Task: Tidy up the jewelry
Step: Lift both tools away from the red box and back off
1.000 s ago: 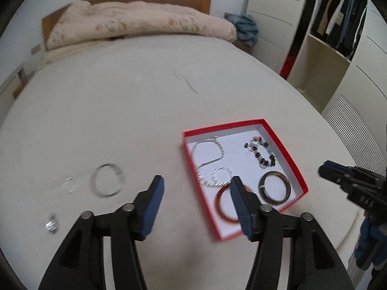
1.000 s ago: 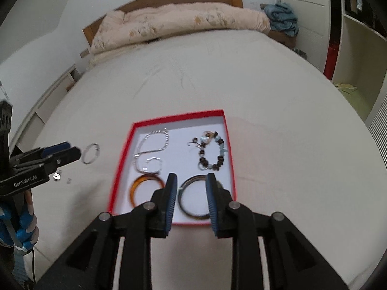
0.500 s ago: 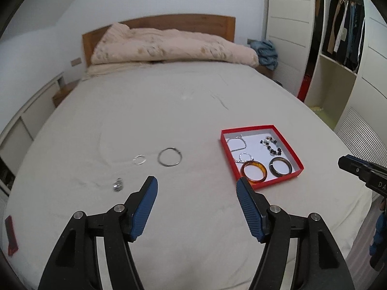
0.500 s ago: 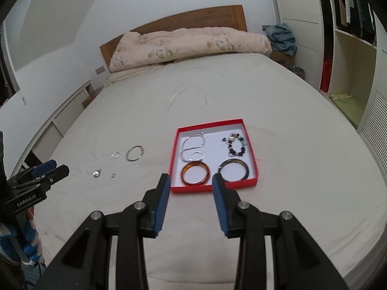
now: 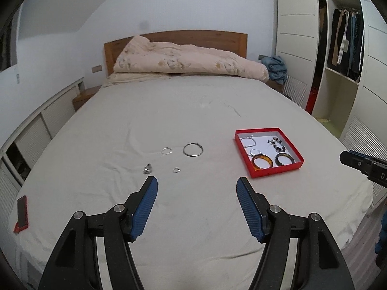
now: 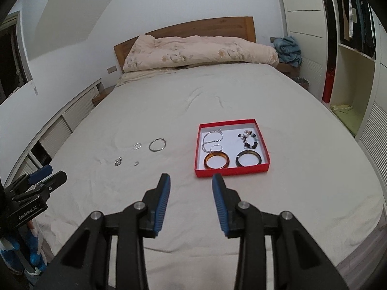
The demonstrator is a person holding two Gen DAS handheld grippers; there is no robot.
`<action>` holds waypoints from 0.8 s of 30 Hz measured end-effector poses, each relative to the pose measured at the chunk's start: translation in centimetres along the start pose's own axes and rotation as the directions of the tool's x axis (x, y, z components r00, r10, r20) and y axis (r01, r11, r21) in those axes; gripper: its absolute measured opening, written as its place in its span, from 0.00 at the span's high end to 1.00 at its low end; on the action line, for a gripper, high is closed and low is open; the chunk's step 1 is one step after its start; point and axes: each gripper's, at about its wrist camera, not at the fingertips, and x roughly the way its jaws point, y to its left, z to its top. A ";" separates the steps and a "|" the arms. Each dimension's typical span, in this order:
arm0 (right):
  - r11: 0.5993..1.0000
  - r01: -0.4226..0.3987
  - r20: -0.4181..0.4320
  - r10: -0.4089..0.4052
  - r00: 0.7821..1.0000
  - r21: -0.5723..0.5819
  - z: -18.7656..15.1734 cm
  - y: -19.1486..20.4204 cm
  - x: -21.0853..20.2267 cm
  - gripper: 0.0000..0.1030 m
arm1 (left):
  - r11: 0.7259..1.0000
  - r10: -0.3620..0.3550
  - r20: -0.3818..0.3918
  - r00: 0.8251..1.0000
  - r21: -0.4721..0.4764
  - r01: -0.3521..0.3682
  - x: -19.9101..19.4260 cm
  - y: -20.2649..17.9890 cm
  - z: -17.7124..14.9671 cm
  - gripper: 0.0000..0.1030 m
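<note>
A red-rimmed box (image 5: 275, 173) (image 6: 231, 172) lies on the bed with an amber bangle (image 5: 262, 162) (image 6: 216, 160), a dark bangle (image 5: 285, 158) (image 6: 248, 158), a silver chain (image 6: 213, 138) and a beaded bracelet (image 6: 249, 140) inside. Left of it on the sheet lie a large silver hoop (image 5: 193, 149) (image 6: 157, 144), a small ring (image 5: 167, 150) (image 6: 137, 146), a tiny ring (image 5: 176, 170) (image 6: 136, 163) and a silver charm (image 5: 147, 168) (image 6: 118, 161). My left gripper (image 5: 196, 193) is open and empty, held back from the jewelry. My right gripper (image 6: 191, 186) is open and empty, near the box's front edge.
A folded quilt (image 5: 183, 59) lies at the wooden headboard. A red phone (image 5: 21, 213) sits at the bed's left front corner. Wardrobe shelves (image 5: 343, 72) stand at the right. The bed's front edge is just below both grippers.
Both grippers have pulled back and up from the box, so the whole bed is in view. The right gripper's jaws have opened wider. The jewelry has not moved.
</note>
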 end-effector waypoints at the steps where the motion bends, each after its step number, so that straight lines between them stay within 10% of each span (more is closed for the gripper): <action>1: 1.000 -0.002 0.001 0.002 1.000 0.000 -0.2 0.1 -0.2 0.67 | 1.000 0.004 0.009 1.000 0.001 -0.004 -0.6 0.1 -0.3 0.35; 24: 0.997 -0.026 0.009 0.027 1.000 -0.077 -1.7 4.2 -2.4 0.66 | 0.991 0.122 0.073 0.990 -0.066 -0.117 -5.6 3.4 -3.3 0.32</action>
